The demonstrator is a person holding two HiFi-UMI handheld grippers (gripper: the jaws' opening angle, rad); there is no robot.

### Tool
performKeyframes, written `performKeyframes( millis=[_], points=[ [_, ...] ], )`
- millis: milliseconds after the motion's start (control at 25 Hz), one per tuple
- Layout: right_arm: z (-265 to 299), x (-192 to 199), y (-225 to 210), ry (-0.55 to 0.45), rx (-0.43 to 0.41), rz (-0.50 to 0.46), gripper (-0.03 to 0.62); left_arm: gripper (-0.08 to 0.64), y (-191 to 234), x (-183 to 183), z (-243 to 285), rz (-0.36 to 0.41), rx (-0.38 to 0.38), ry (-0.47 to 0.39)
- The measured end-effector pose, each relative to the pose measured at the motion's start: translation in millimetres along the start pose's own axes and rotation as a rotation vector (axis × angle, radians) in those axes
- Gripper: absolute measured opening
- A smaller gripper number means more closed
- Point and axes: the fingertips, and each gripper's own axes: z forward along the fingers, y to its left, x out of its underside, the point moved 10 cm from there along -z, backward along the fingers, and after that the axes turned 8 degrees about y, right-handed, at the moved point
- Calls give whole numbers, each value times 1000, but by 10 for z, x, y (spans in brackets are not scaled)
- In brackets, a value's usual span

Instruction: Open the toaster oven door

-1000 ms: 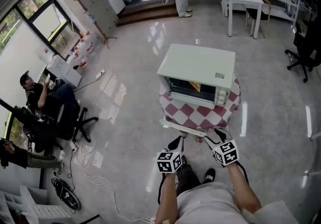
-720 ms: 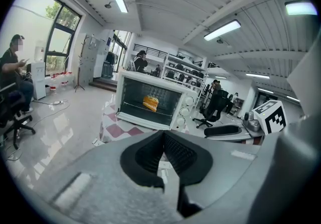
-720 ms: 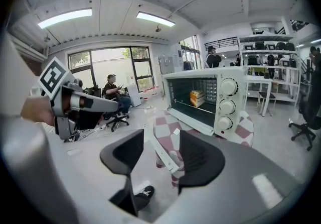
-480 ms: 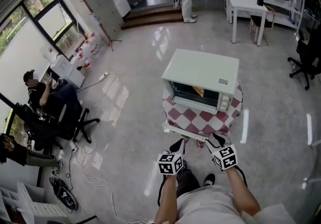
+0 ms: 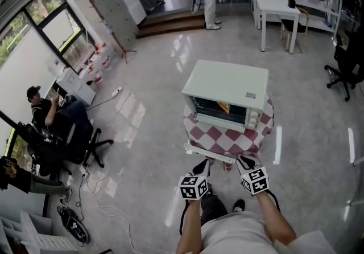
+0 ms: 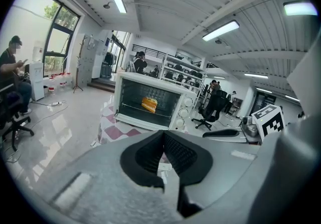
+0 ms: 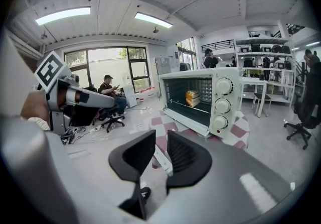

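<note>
over the floor (image 5: 318, 150), right hand-held gripper (image 7: 160, 140) just closing, empty.

Toaster oven (image 7: 208, 103) with bread (image 7: 192, 98) inside

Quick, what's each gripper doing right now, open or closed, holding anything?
Left gripper: closed, empty.
Right gripper: jaws have just been closing and are narrowly apart; a white bar shows through the gap, apparently not gripped.

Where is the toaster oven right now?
Head view, centre: the toaster oven sits on the small checkered-cloth table directly ahead of the person, with a white desk beyond it at the upper right.
</note>
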Motion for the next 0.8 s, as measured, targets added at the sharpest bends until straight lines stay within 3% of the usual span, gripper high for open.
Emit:
performKeyframes(
  millis=[240, 800],
  points=[
    [-45, -29, -74, -39, 33, 33, 1, 6, -3, 1, 8, 5, 0, 6],
    [-77, -12, 23, -52, 2, 18, -2, 6, -13, 44, -18, 22, 8, 13]
  ],
)
